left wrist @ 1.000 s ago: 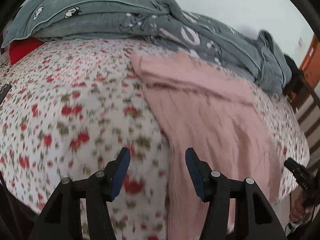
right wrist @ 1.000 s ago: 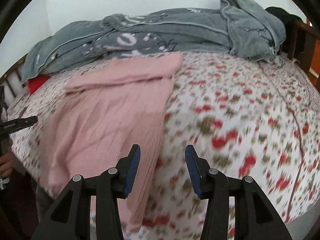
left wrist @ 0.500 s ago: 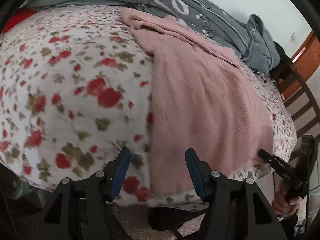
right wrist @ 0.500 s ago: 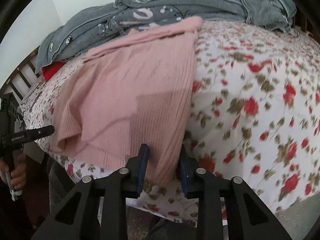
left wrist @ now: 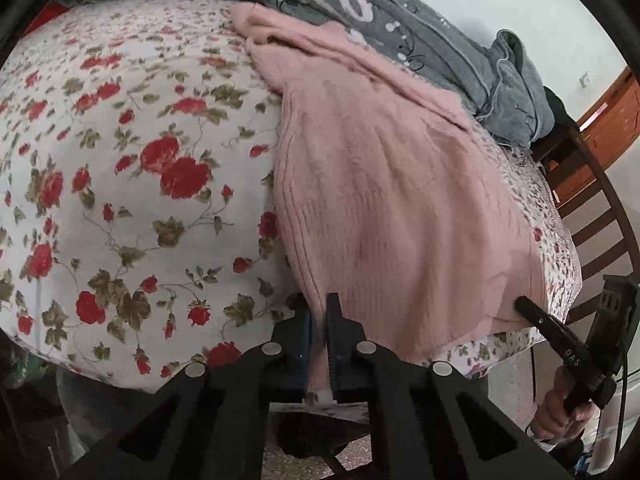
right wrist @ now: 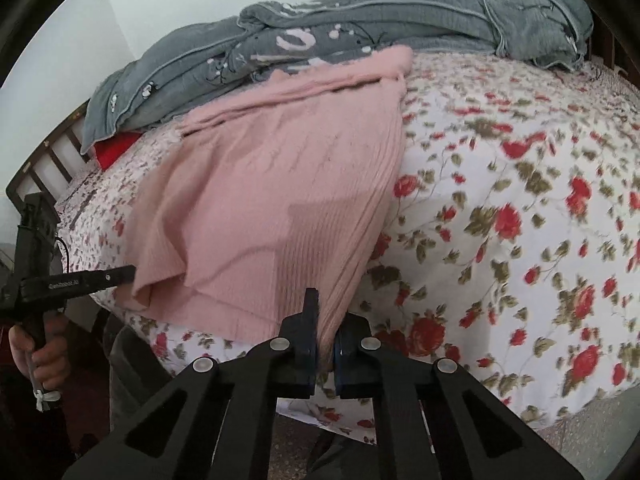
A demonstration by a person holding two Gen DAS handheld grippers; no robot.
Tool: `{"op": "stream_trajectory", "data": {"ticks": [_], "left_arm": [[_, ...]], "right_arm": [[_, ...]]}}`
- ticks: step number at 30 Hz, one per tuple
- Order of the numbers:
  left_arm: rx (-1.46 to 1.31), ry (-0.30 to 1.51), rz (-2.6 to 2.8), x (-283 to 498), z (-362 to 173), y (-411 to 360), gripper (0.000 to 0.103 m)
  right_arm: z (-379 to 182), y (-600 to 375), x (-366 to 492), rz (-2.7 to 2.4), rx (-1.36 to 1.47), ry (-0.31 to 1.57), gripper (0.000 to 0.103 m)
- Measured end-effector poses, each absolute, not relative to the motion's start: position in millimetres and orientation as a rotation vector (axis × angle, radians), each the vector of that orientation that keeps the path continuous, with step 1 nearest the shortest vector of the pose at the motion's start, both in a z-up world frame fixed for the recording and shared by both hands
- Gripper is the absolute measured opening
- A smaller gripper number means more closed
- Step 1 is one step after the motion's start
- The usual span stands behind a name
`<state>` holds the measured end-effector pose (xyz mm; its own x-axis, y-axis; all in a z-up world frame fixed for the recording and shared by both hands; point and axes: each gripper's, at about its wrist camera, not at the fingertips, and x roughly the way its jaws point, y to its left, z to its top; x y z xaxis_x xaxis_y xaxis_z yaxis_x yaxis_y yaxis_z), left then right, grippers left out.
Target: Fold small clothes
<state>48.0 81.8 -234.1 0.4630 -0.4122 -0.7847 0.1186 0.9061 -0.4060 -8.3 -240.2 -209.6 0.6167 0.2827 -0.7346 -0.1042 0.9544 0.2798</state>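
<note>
A pink knit garment (left wrist: 392, 200) lies flat on the floral bedsheet (left wrist: 120, 180), its near hem hanging over the bed's front edge. My left gripper (left wrist: 320, 320) is shut on the hem's left corner, pink fabric pinched between the pads. In the right wrist view the same garment (right wrist: 280, 184) spreads up and left, and my right gripper (right wrist: 326, 320) is shut on the hem's right corner. Each gripper shows from the side in the other's view: the right one (left wrist: 524, 306) at the far right, the left one (right wrist: 130, 271) at the far left, each gripped by a hand.
A rumpled grey quilt (left wrist: 400, 20) runs along the far side of the bed, touching the garment's top edge. Something red (right wrist: 116, 152) pokes out under it. Wooden bed rails (left wrist: 592, 208) stand at one end. Speckled floor shows below the bed's edge.
Both grippers came down to the bed's near edge and closed on the pink garment's hem, the right one first, then the left. The garment has stayed flat.
</note>
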Motion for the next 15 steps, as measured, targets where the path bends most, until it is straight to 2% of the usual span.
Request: {"op": "stream_trajectory", "data": {"ticks": [9, 15], "left_arm": [[-0.393, 0.926, -0.348, 33, -186, 122, 0.007], [-0.458, 0.937, -0.346, 30, -185, 132, 0.007]], "right_arm": [[-170, -265, -16, 0.226, 0.279, 0.815, 0.005], [-154, -266, -17, 0.237, 0.304, 0.787, 0.005]]}}
